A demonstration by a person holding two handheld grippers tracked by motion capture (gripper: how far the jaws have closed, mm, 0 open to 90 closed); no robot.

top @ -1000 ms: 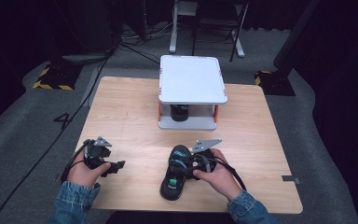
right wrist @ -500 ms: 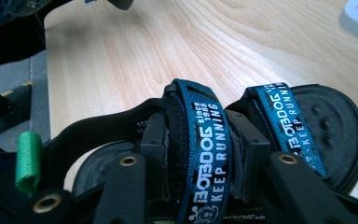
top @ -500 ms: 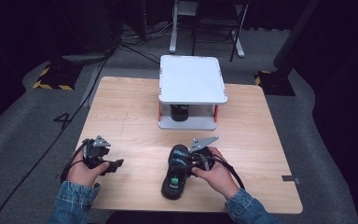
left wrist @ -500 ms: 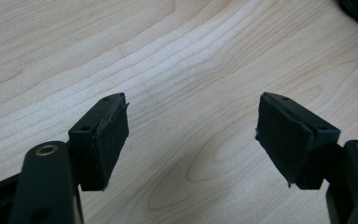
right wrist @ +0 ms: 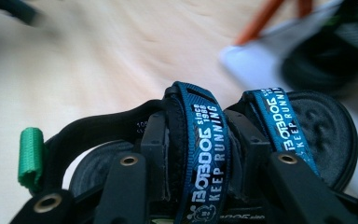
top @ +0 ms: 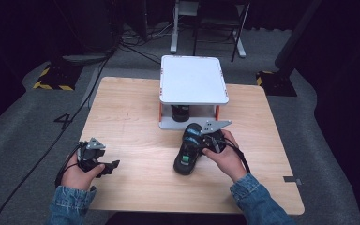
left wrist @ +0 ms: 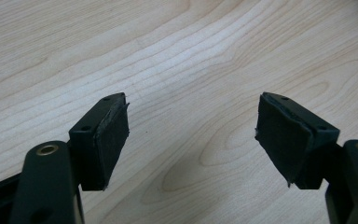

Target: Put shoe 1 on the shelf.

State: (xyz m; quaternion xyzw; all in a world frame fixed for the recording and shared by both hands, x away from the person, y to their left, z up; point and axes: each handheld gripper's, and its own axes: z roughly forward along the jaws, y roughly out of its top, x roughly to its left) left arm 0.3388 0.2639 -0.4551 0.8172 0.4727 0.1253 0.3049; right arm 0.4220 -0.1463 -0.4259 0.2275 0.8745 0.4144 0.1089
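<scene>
Right gripper [right wrist: 200, 158] fingers clamped on sandal [top: 188, 151] strap, beside white stand [top: 193, 79]

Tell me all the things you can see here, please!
sandal: one, black with blue straps and a green tab, middle of the table, between the right gripper's jaws
second dark shoe: one, black, on the lower shelf of the stand
stand: one, white top, orange posts, far side of the table
table: one, light wood
chair legs: white and dark, on the floor behind
left gripper: one, black, jaws open over bare wood
right gripper: one, black, shut on a sandal strap
sleeves: two, blue denim
</scene>
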